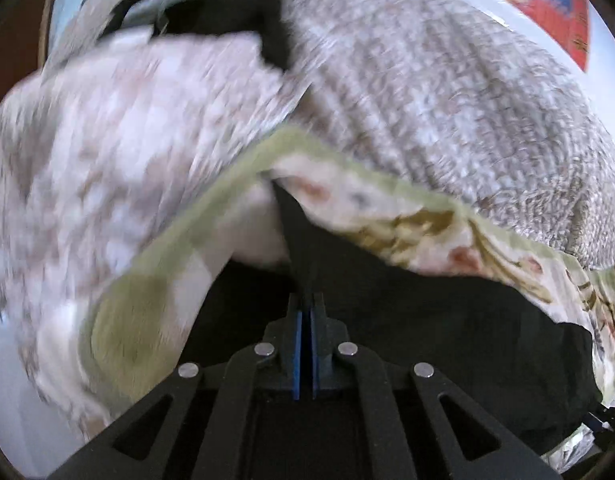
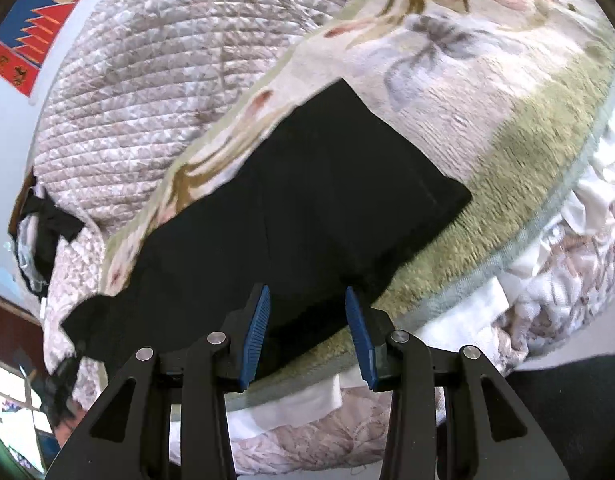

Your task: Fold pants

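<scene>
The black pants (image 2: 307, 200) lie spread on a floral blanket (image 2: 447, 80) with a green border, over a bed. My right gripper (image 2: 307, 300) is open, its blue pads on either side of the pants' near edge, holding nothing. In the left wrist view my left gripper (image 1: 306, 300) is shut, its blue pads pressed together on a thin fold of the black pants (image 1: 427, 320), which spread below and to the right. That view is blurred.
A quilted grey-pink bedspread (image 2: 147, 80) covers the bed behind the blanket. A red and blue poster (image 2: 35, 32) hangs on the pale wall. Dark clothing (image 2: 47, 232) lies at the bed's left end. White sheets (image 2: 567, 220) bunch at the right.
</scene>
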### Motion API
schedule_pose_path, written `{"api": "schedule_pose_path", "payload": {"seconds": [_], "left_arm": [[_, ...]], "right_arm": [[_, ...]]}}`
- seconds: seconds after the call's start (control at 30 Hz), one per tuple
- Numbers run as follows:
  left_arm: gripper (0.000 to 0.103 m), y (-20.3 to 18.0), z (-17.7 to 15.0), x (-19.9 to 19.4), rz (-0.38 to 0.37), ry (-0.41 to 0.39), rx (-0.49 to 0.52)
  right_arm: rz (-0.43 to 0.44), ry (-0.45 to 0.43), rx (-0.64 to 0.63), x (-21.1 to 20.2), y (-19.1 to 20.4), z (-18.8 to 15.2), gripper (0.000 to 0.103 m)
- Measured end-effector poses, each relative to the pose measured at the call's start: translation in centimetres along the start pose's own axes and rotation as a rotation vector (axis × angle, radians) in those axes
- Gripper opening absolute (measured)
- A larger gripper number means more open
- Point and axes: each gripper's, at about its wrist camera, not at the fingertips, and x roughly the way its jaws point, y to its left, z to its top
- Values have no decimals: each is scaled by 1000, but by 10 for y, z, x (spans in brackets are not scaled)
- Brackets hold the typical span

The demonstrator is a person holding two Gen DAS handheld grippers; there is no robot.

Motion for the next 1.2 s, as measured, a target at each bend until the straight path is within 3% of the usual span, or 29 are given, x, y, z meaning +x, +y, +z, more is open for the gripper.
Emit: {"api": "schedule_pose_path", "payload": {"seconds": [0.1,0.3,0.5,0.6,0.67,0.97,1.03,1.2], "left_arm": [[5,13,-12,12,-17,57,-50],[5,22,-14,17,-92,66,-119],[13,36,-12,32,-105,99,-207],[13,31,-7,35,-85,82,-187],[5,27,-3,36,-61,75,-167],[4,16,-4,-34,-57,-59,-106],[4,20,-16,-34,-37,-23,-100],[4,33,-47,-15,-9,109,-137]], "right_arm": [[-4,7,11,1,-3,-1,40],[43,-75,50,-1,-16,12,40],[44,-98,72,7,-18,21,39],[18,-121,56,5,-13,24,16],[17,-131,53,4,-12,29,14],[86,-217,1,-37,1,47,9],[29,-207,2,-37,-5,49,9],[-43,-89,84,-9,-32,45,9]]}}
